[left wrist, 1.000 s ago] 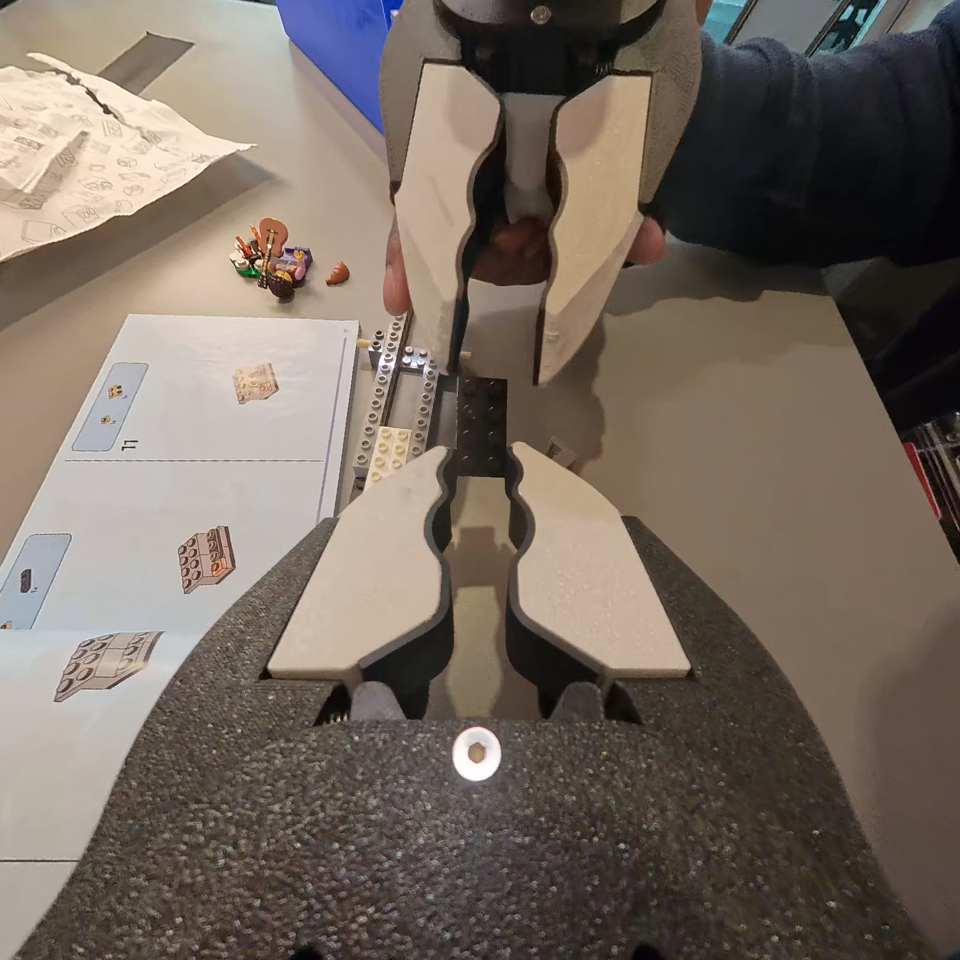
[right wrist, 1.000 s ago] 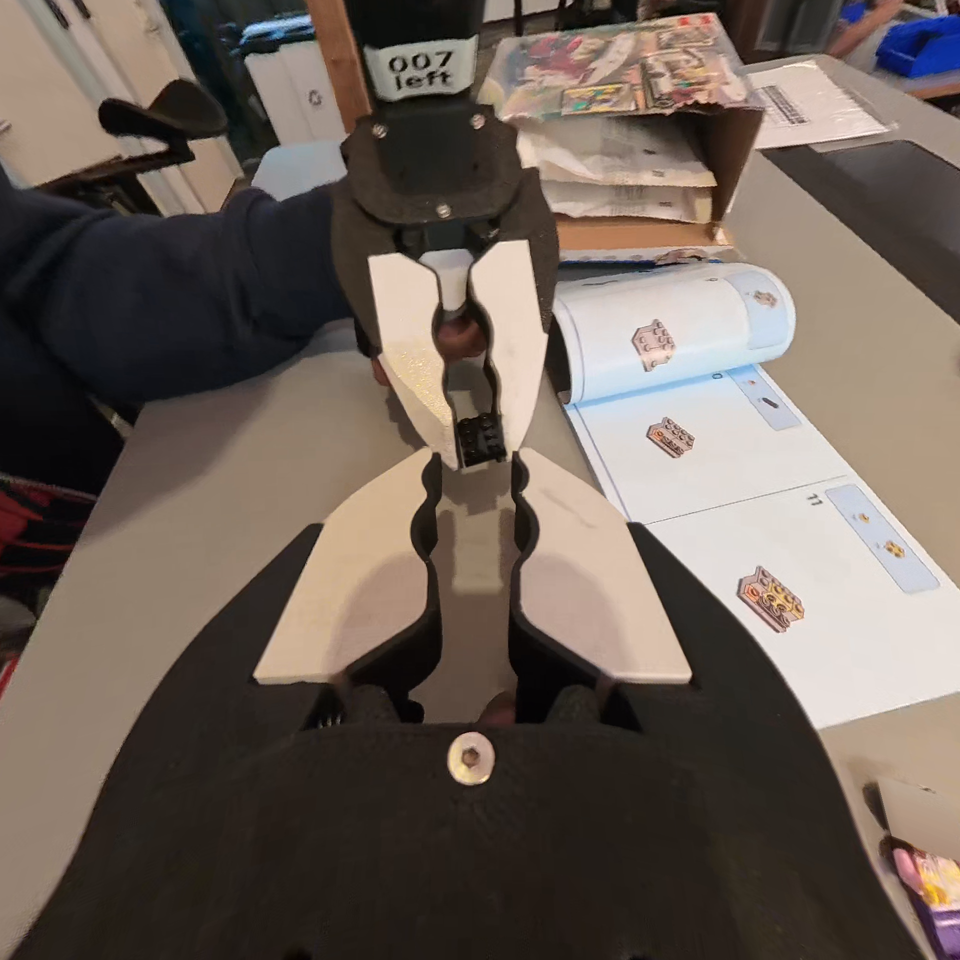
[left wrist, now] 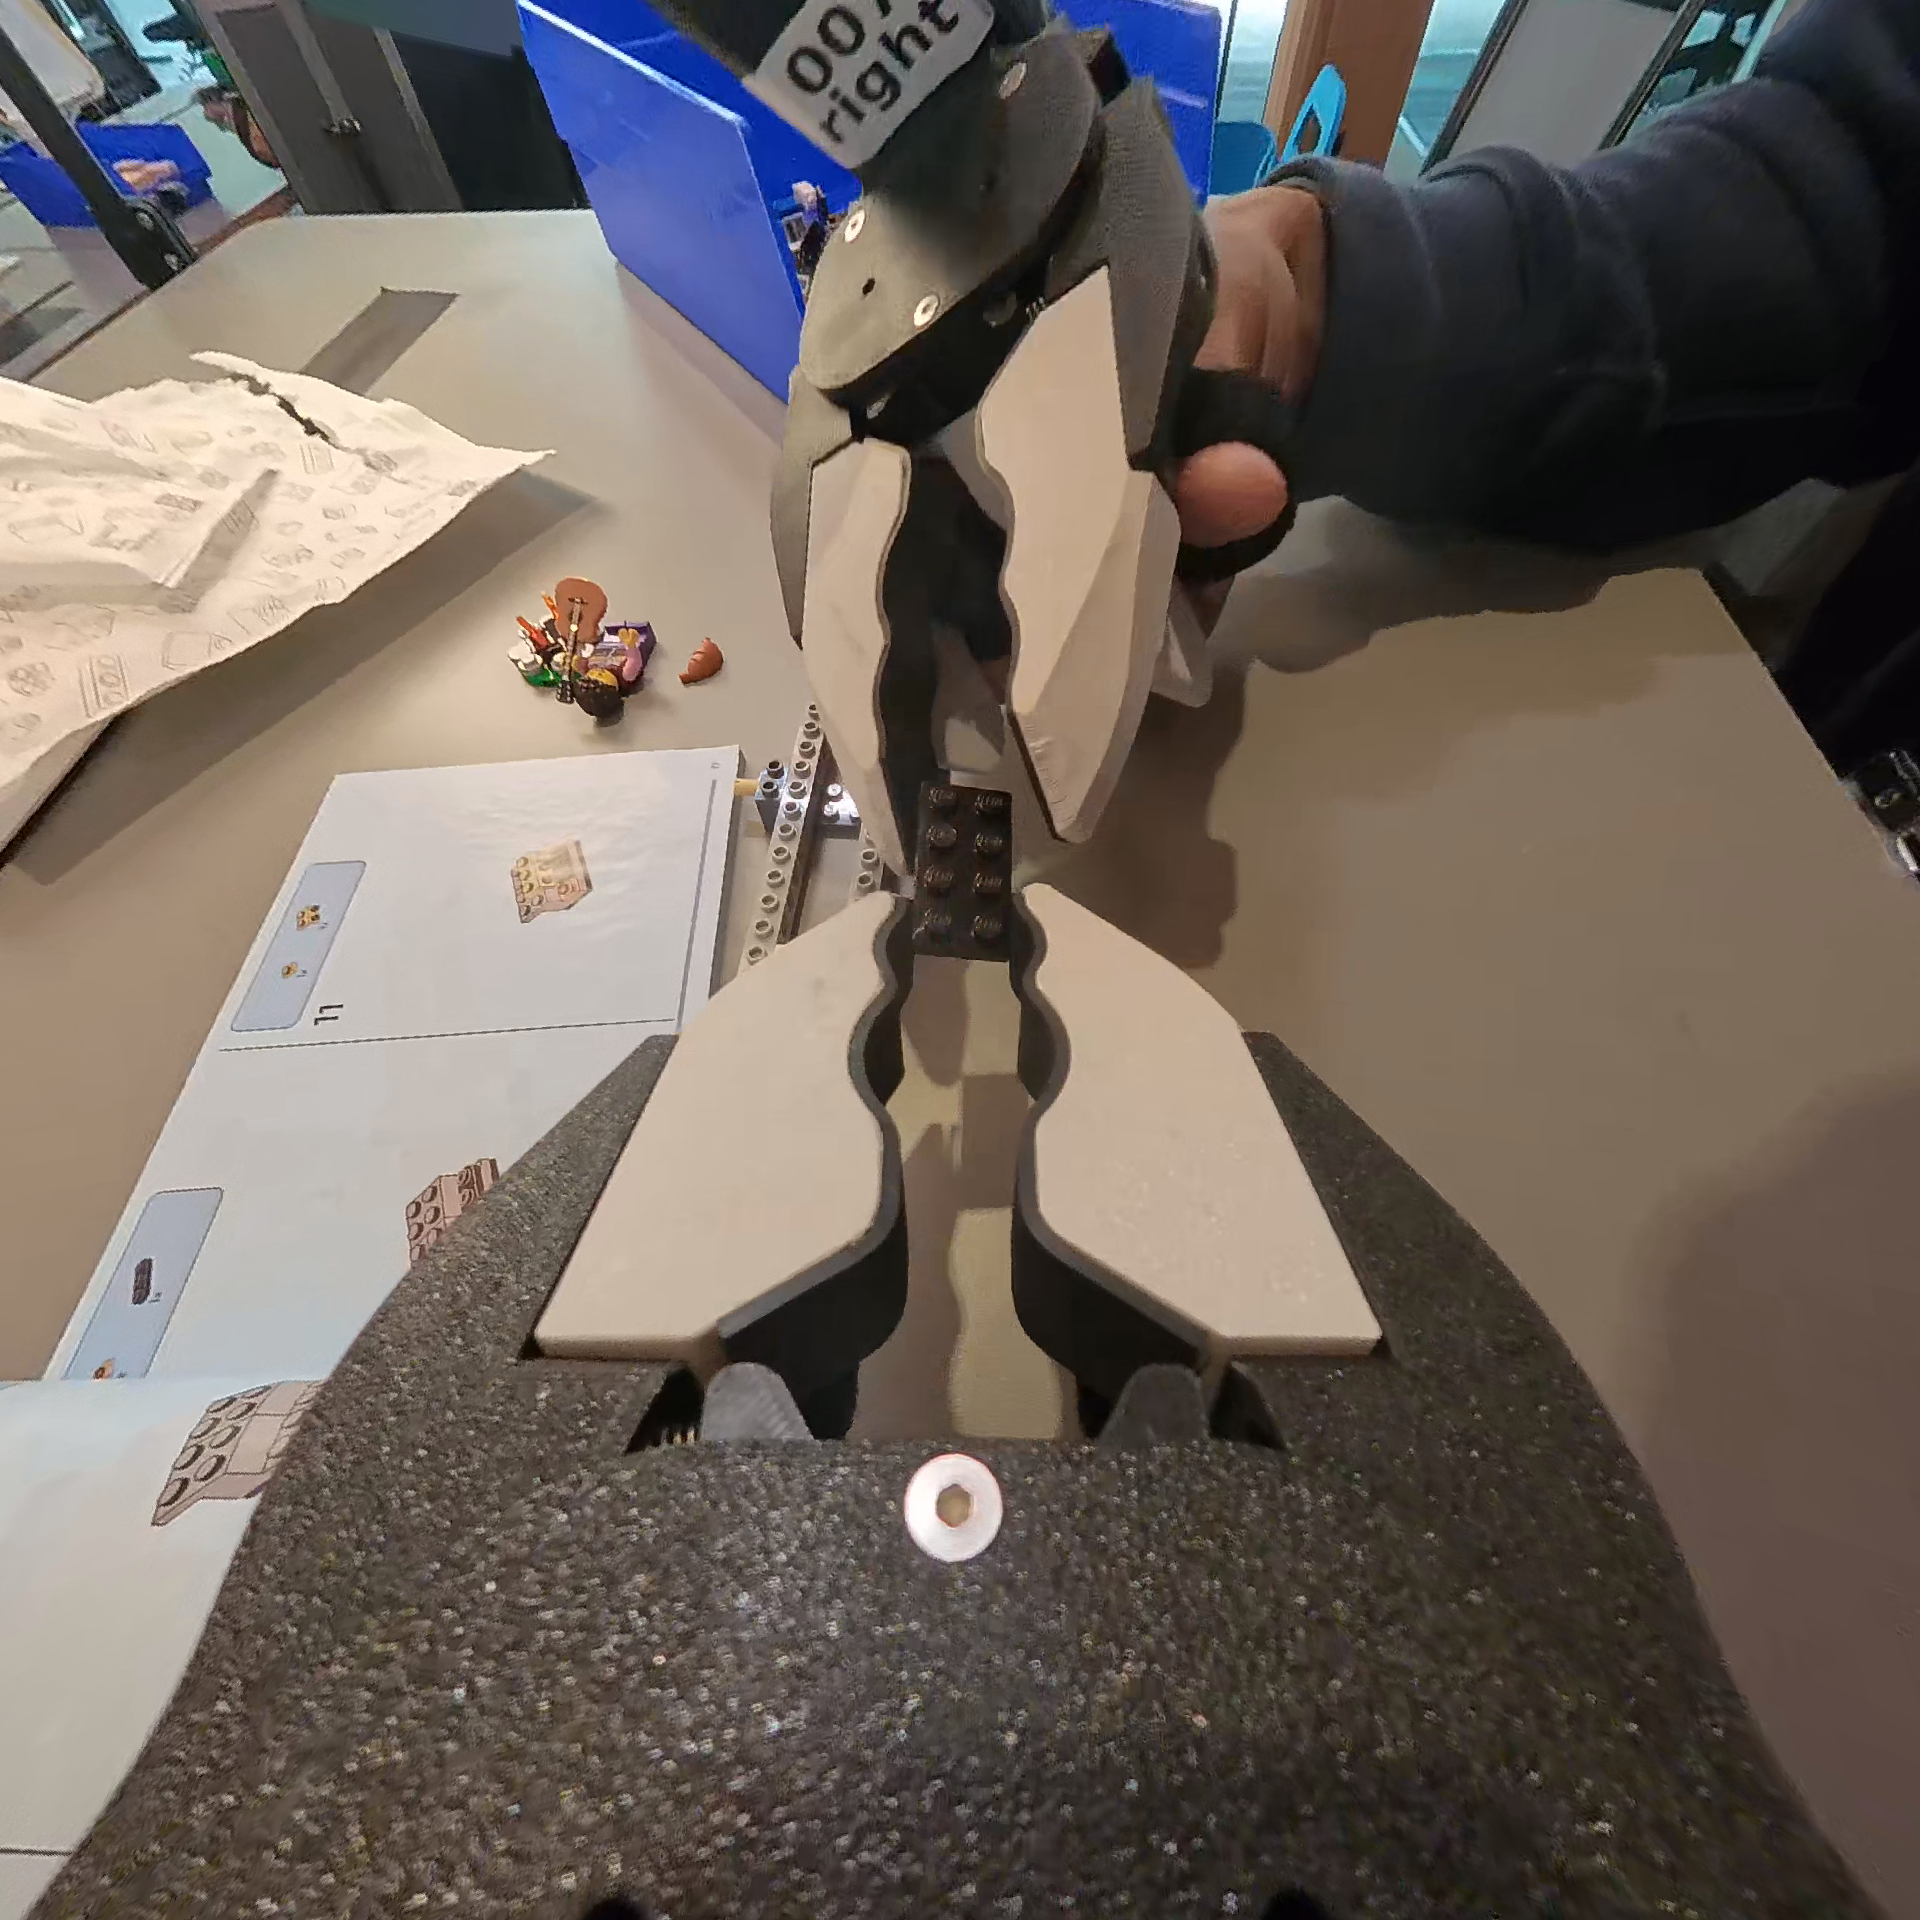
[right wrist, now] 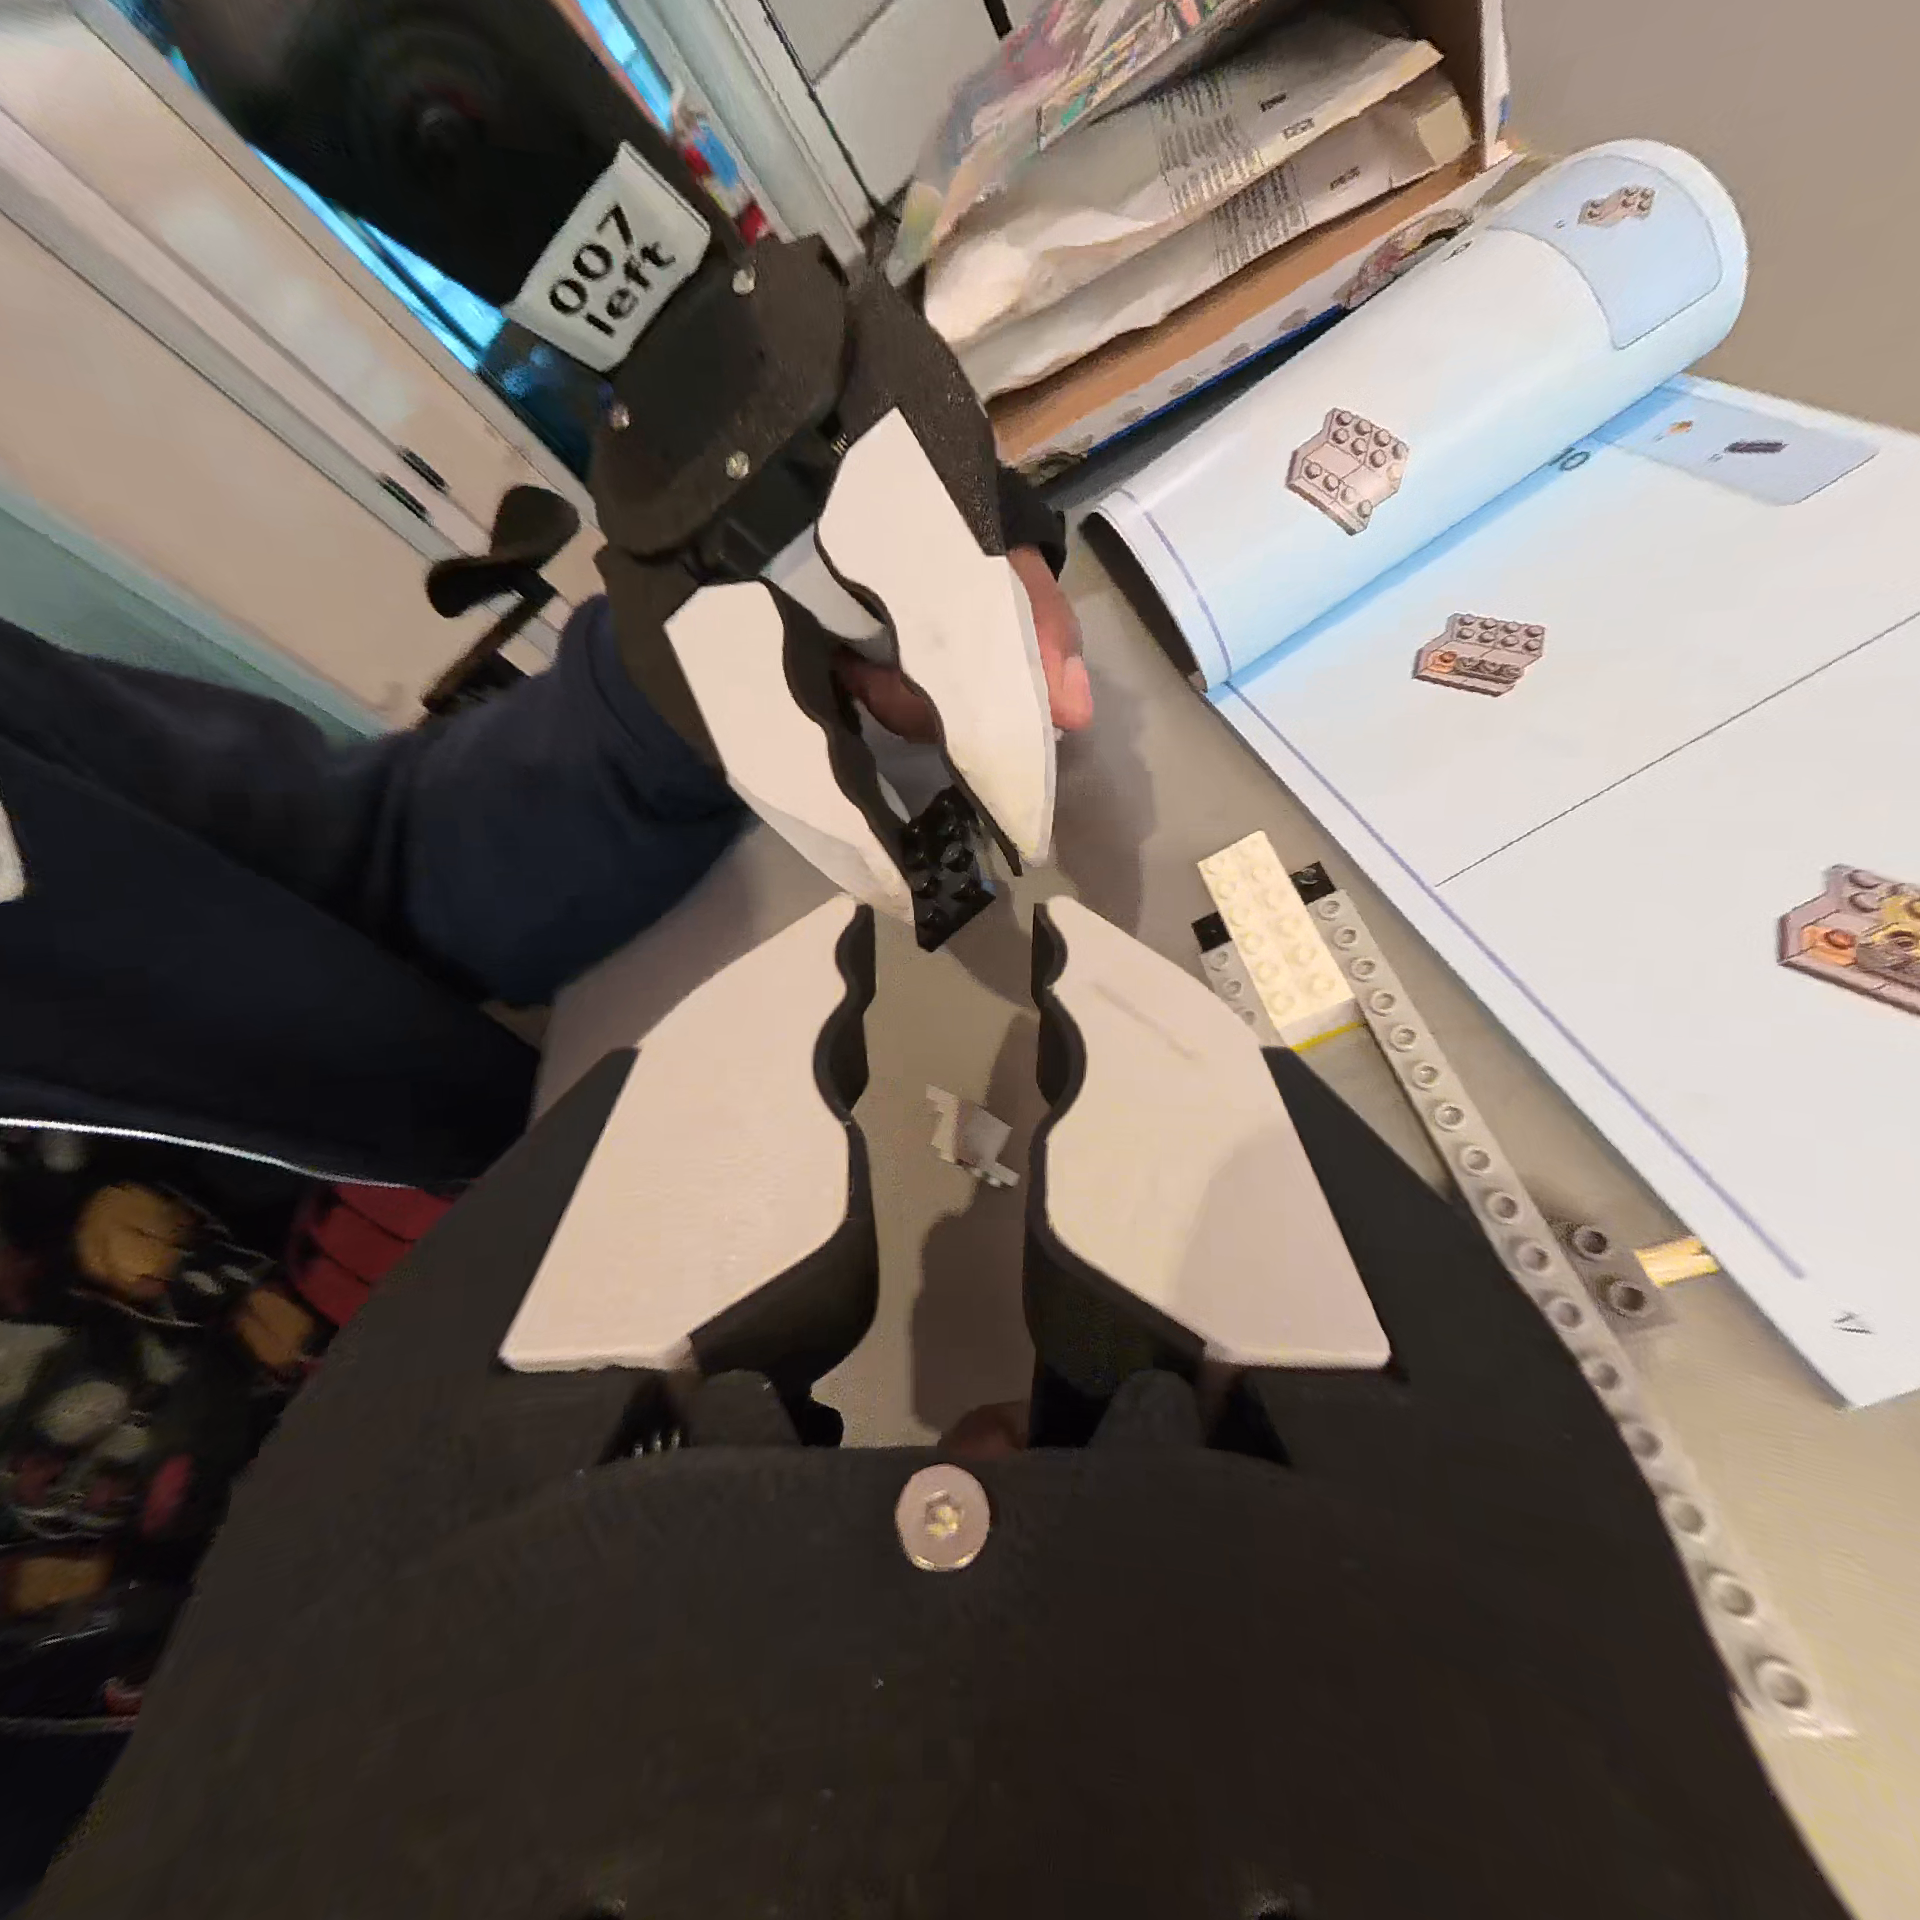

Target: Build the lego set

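Observation:
My left gripper is shut on a black two-by-four studded plate, with both pads pressed on its long sides near one end. The plate is held above the grey table. The right wrist view shows the same grasp from the other side: the left gripper and the plate. My right gripper is open. Its fingertips stand on either side of the plate's free end with a gap at each pad. From the left wrist view the right gripper hangs tilted over the plate.
An open instruction booklet lies beside a grey studded beam frame that carries a white brick. A small light grey piece lies on the table. There are also small figure parts, a torn paper bag and a blue bin.
My right gripper's jaws stand wider apart than a second ago. Both grippers have lifted and tilted. The left gripper still holds the black plate the same way.

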Motion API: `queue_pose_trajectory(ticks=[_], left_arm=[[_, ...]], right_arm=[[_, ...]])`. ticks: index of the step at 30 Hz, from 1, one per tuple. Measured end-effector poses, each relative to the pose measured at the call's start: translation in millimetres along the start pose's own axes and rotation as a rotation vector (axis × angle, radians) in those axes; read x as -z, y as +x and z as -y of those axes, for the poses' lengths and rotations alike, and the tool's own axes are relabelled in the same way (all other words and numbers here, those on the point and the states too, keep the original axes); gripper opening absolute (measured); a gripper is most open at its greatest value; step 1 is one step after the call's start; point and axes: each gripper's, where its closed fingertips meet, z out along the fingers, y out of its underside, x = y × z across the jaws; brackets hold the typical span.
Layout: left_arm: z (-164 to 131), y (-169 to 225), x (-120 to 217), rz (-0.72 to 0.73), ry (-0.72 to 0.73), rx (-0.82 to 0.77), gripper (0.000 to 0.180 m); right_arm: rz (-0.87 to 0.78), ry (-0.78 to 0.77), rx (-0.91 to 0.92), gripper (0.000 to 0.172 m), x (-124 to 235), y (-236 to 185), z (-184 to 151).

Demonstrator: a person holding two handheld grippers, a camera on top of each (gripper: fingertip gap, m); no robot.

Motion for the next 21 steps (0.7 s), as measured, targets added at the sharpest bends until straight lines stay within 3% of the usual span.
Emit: queue_pose_trajectory(ticks=[3, 6, 8, 11, 17, 21], left_arm=[[3, 1, 0, -0.003, 0.021, -0.003, 0.017], [4, 3, -1, -0.015, 0.029, -0.002, 0.017], [5, 2, -1, -0.015, 0.042, 0.016, 0.017], [9, -1, 1, -0.046, 0.081, 0.139, 0.017], [39, -7, 15, -0.159, 0.313, 0.384, 0.021], [40, -6, 13, -0.187, 0.328, 0.422, 0.016]], right_arm=[[0.053, 0.028, -0.087, 0.027, -1, -4, 3], [0.117, 0.084, -0.154, 0.012, -2, -6, 9], [0.125, 0.089, -0.152, 0.011, -2, -5, 10], [0.121, 0.150, -0.104, 0.005, 5, -5, 19], [0.111, 0.222, 0.004, 0.005, 13, -11, 31], [0.105, 0.239, 0.019, 0.005, 11, -12, 33]])
